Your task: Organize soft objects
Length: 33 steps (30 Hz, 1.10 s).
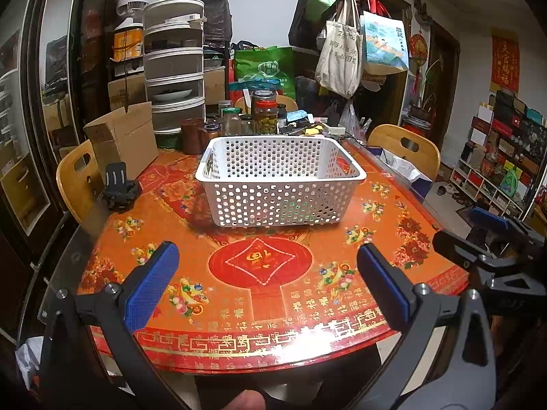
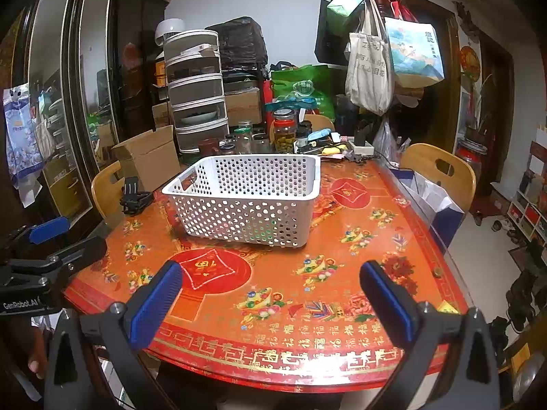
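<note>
A white perforated plastic basket (image 1: 280, 177) stands in the middle of the red and orange table (image 1: 266, 307); it also shows in the right wrist view (image 2: 246, 201). I see nothing inside it and no soft object on the table. My left gripper (image 1: 266, 287) is open and empty, held above the table's near edge in front of the basket. My right gripper (image 2: 270, 302) is open and empty, also above the near edge. Each gripper shows at the side of the other's view, the right one (image 1: 485, 239) and the left one (image 2: 48, 242).
A black clamp-like mount (image 1: 119, 188) sits at the table's left. A cardboard box (image 1: 123, 140), stacked food covers (image 1: 174, 68) and glass jars (image 1: 263, 112) crowd the far edge. Wooden chairs (image 1: 407, 147) stand at both sides. Bags hang on a coat stand (image 1: 345, 48).
</note>
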Motion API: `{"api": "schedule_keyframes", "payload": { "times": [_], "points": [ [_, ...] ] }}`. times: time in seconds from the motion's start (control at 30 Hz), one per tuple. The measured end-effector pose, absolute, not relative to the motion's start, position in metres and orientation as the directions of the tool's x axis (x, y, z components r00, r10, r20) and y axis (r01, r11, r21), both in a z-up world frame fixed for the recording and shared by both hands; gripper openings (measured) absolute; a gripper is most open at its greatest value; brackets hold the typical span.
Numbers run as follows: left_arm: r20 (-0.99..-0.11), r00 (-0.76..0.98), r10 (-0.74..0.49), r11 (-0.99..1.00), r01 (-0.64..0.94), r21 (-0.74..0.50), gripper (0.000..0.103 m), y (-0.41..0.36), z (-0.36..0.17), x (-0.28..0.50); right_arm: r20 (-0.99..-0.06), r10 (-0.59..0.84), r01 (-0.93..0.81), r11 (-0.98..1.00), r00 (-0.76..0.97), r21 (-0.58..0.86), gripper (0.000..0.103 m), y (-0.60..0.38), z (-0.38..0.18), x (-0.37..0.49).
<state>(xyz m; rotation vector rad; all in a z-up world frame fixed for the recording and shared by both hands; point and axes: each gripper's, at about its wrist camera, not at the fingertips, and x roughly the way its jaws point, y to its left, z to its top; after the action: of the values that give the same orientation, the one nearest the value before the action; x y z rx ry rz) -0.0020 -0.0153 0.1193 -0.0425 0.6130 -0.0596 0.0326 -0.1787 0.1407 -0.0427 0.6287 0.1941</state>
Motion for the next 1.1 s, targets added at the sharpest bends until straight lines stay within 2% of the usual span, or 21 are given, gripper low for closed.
{"api": "schedule_keyframes", "payload": {
  "times": [1.1],
  "points": [
    [-0.577,0.814,-0.069,0.997,0.041,-0.061,0.103,-0.0133,0.1128,-0.0029,-0.589,0.178,-0.202,0.979,0.789,0.026,0.103,-0.1768,0.1408,0.0307]
  ]
}}
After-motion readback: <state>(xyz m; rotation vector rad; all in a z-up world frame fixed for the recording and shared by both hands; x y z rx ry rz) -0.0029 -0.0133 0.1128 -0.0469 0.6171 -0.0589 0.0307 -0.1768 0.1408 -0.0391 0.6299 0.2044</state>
